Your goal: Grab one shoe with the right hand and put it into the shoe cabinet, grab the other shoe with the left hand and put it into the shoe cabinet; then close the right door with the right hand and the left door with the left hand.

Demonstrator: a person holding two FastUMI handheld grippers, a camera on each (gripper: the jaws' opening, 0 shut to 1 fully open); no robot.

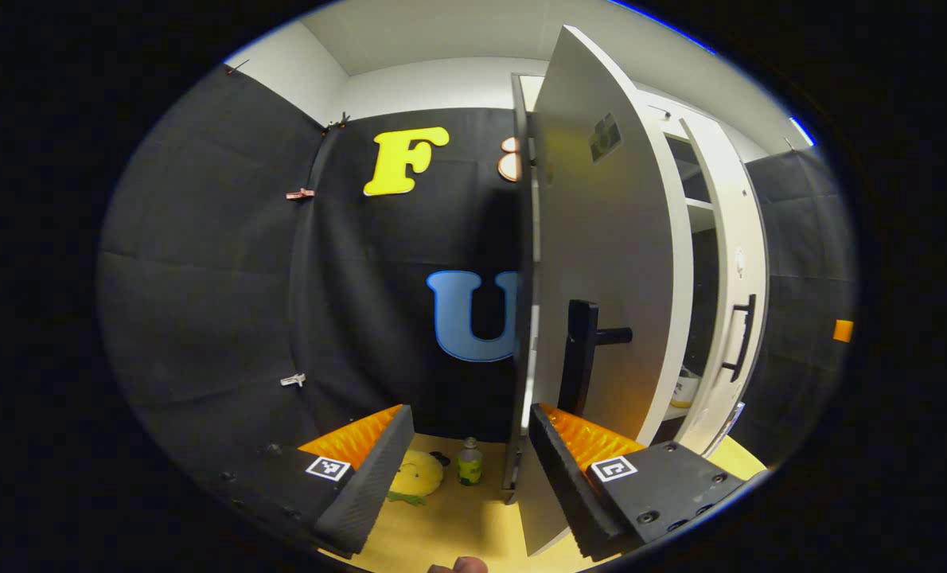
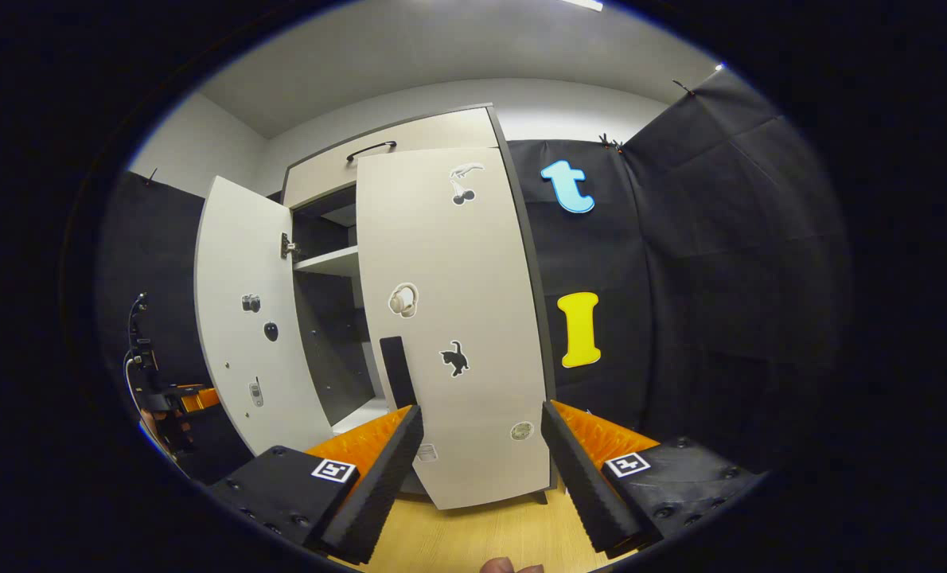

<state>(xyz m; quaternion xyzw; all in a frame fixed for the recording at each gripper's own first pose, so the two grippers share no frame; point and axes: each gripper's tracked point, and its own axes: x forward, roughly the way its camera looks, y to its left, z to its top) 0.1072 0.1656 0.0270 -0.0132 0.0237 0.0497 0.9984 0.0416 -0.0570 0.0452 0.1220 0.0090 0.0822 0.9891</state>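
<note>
Two doors govern the remaining work, and the left door (image 1: pixel 601 263) is the one the coming move turns on. In the left gripper view it stands swung out from the shoe cabinet (image 2: pixel 410 143), seen nearly edge-on, its long axis vertical and its free edge running straight up from between the fingers of the left gripper (image 1: pixel 469 469). The door's face and its dark bar handle (image 1: pixel 581 358) lie just right of and beyond the right-hand finger (image 1: pixel 577 469), so the closing push appears to call for a sweep toward the right, into the cabinet opening. The right door (image 2: pixel 457 318), in the right gripper view, stands upright directly ahead of the right gripper (image 2: pixel 481 469) and looks close to shut, with a dark gap to its left where the shelves (image 2: pixel 330 261) show. The left gripper is therefore the nearer tool for the door left open. Both grippers are held level and pointed forward, fingers spread wide and gripping nothing; whether the left gripper's right-hand finger touches the door cannot be told. One shoe (image 1: pixel 684 390) appears to rest low inside the cabinet, glimpsed through the gap between the doors; it is too small to identify with certainty. On the wooden floor (image 1: pixel 473 525) beyond the left gripper lie a yellow object (image 1: pixel 418 473) and a small bottle (image 1: pixel 469 461), apart from the door.
</note>
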